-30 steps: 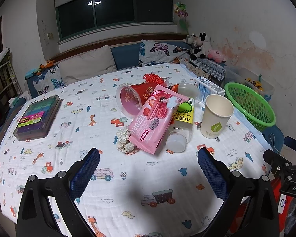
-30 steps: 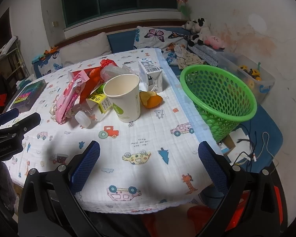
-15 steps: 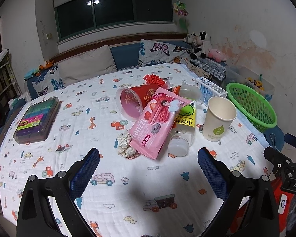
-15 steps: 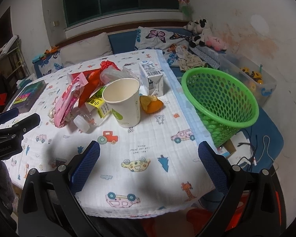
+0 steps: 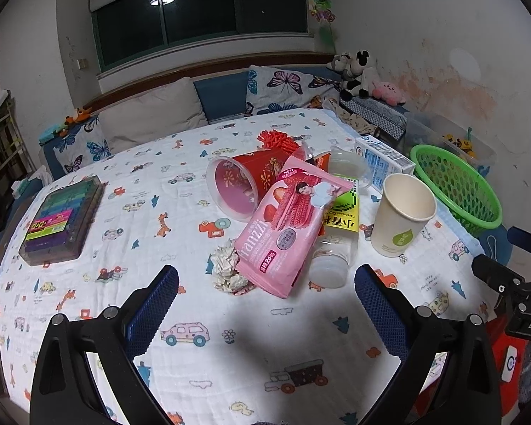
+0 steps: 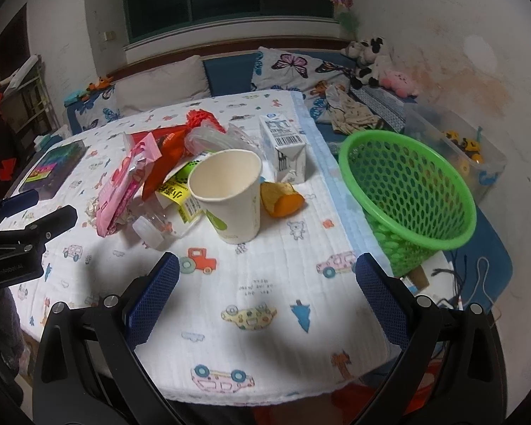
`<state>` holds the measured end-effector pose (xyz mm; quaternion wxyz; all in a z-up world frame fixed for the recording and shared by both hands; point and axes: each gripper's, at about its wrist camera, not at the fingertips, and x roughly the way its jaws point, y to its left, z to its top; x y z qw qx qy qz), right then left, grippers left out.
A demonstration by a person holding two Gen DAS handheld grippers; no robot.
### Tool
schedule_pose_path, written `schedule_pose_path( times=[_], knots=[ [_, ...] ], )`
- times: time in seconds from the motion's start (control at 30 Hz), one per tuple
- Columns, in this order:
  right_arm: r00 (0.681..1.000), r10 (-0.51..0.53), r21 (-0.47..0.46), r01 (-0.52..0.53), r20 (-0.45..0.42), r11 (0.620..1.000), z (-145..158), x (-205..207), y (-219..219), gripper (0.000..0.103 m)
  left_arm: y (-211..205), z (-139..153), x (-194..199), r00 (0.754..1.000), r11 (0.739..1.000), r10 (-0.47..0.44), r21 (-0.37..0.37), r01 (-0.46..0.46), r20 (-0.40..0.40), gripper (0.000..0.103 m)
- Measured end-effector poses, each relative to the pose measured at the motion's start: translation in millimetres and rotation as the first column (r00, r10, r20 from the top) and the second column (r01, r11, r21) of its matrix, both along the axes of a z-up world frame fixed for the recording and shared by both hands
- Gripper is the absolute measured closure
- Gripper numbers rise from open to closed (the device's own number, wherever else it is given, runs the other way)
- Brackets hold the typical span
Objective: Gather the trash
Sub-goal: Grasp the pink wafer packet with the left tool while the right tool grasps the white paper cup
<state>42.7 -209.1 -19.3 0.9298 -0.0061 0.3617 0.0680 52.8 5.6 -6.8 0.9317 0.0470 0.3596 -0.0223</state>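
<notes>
Trash heaped mid-table on the printed cloth (image 5: 194,340): pink snack wrapper (image 5: 289,226) lying across a clear bottle (image 5: 332,244), crumpled paper (image 5: 226,269) touching the wrapper's near corner, red cup (image 5: 246,186) tipped on its side behind. Paper cup (image 6: 228,194) upright, orange scrap (image 6: 281,202) just beside it, milk carton (image 6: 283,148) behind. Green basket (image 6: 407,191) tilted off the table's right edge. My left gripper (image 5: 265,304) spread wide, holding nothing; my right gripper (image 6: 265,294) likewise spread, empty, short of the paper cup
</notes>
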Motion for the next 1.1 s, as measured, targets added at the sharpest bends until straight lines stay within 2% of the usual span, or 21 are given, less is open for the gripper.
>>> schedule_pose_path(
  times=[0.3,0.5,0.57,0.67,0.77,0.87,0.93,1.1],
  knots=[
    [0.998,0.066,-0.013,-0.066,0.009,0.998,-0.5,30.1,14.3,0.004,4.6,-5.5,18.0,0.999,0.999,-0.041,0.022,0.042,-0.023,0.006],
    [0.994,0.111,-0.038,-0.110,0.006,0.993,-2.9,54.7,26.5,0.005,2.6,-10.9,36.7,0.995,0.996,-0.087,0.000,0.087,-0.054,0.008],
    [0.992,0.122,-0.044,-0.122,0.000,0.992,-5.2,61.8,29.1,0.005,-1.1,-12.4,43.0,0.993,0.995,-0.102,0.004,0.102,-0.053,0.009],
    [0.992,0.129,-0.052,-0.129,-0.011,0.990,-9.7,73.7,32.0,0.006,-4.1,-15.0,54.7,0.990,0.992,-0.130,-0.010,0.129,-0.062,0.017],
    [0.991,0.133,-0.044,-0.134,-0.026,0.990,-13.2,83.5,31.3,0.007,-3.0,-18.4,68.8,0.985,0.988,-0.156,-0.033,0.154,-0.072,0.017],
    [0.989,0.145,-0.023,-0.146,-0.043,0.989,-15.9,91.0,29.5,0.008,-2.6,-20.9,81.2,0.974,0.977,-0.208,-0.068,0.202,-0.087,0.017],
    [0.987,0.149,-0.013,-0.150,-0.050,0.989,-17.3,93.2,28.0,0.009,-3.2,-23.0,88.5,0.970,0.973,-0.226,-0.061,0.220,-0.096,0.017],
    [0.985,0.162,-0.004,-0.163,-0.067,0.987,-20.2,98.4,27.2,0.015,-0.5,-27.9,100.1,0.945,0.950,-0.302,-0.125,0.287,-0.129,0.017]
  ],
)
